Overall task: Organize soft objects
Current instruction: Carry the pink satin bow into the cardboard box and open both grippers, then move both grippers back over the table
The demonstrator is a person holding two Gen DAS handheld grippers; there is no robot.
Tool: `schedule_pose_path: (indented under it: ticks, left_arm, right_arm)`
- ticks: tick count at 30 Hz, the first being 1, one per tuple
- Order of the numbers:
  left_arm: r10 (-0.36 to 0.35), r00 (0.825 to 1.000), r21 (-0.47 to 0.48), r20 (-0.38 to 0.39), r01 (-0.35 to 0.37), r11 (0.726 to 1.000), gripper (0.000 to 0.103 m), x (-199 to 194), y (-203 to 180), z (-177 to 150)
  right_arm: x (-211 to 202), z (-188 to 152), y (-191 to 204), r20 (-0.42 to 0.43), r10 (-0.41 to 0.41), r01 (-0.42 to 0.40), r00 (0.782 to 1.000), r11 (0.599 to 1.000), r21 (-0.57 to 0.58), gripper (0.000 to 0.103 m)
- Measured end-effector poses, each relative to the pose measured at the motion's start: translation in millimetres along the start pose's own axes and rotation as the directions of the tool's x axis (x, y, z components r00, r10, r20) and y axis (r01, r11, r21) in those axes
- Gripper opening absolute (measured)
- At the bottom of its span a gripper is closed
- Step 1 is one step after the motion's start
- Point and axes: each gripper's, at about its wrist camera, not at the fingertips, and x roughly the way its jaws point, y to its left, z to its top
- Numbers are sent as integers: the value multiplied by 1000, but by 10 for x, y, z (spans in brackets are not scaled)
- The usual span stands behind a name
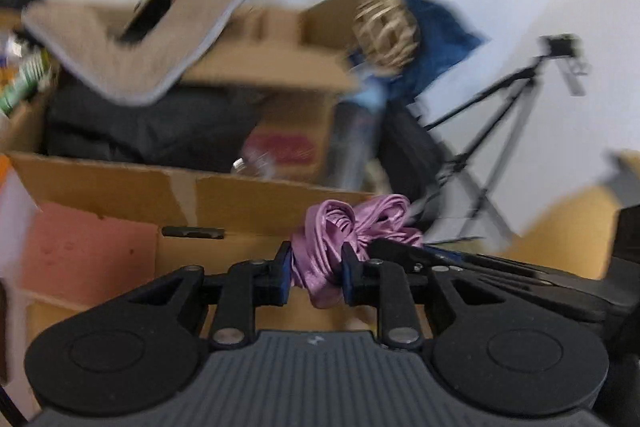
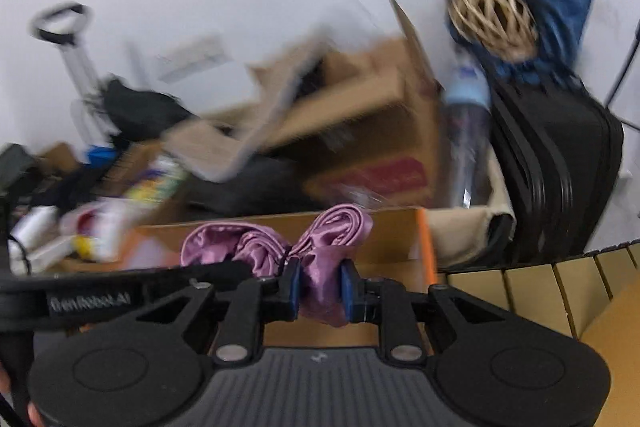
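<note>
A pink satin cloth [image 1: 340, 239] is bunched up and held by both grippers. My left gripper [image 1: 316, 273] is shut on one end of it, with the cloth bulging out above the blue pads. My right gripper [image 2: 320, 287] is shut on the other end of the cloth [image 2: 280, 243]. The two grippers are close side by side: the right gripper's body shows at the right edge of the left wrist view, and the left gripper's body crosses the left of the right wrist view. Both views are blurred.
A large open cardboard box [image 1: 160, 195] stands just ahead, with dark fabric [image 1: 152, 123] inside. Behind it are another box [image 2: 360, 115], a woven ball [image 2: 492, 15] on blue cloth, a water bottle [image 2: 466, 131], a black bag [image 2: 560, 163] and a tripod [image 1: 500, 115].
</note>
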Motion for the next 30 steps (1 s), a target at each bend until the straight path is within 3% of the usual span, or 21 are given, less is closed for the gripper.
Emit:
schedule_pose_path:
  ticks: [3,6,7,10,12,18,24,28,30]
  left_arm:
    - [96,994,-26,-48,-97,995,34,379,69,25]
    - [110,993,-23,-48,-111,994,50,395,133,20]
    - [108,994,-28,-25,-109,994,56,321,142,25]
    - [121,993,13,3,-121,993,57,72,33,45]
    - [120,993,54,18,-120,991,57,-177,-90,44]
    - [125,984,126,124,-141,982,66,-1291,-511,-108]
    - [131,957,175,257,-180,968,74,-2583,-811,-684]
    - [116,924,207,364,-202,957,81,-3381,-865,-1323]
    - [116,894,226,433,-233,946,86,-3718,-872,-1743]
  right_arm:
    - [451,-9,-3,-67,-92,87,994,994,-69,22]
    - [570,-87,60,-41,-197,188,980,970,-157,25]
    - [544,-98,43,-28,-202,196,979,968,-156,27]
    - [373,-64,-4,-10,-183,180,983,976,-122,38]
    - [171,-3,-36,18,-168,169,986,980,-101,38]
    - [-898,67,160,100,-116,129,988,983,-133,47]
    - [-2122,-260,355,175,-40,68,984,985,-160,56]
    - [-2801,-761,455,215,15,26,976,982,-187,58]
    - [-3073,-1073,542,235,38,13,971,977,-214,60]
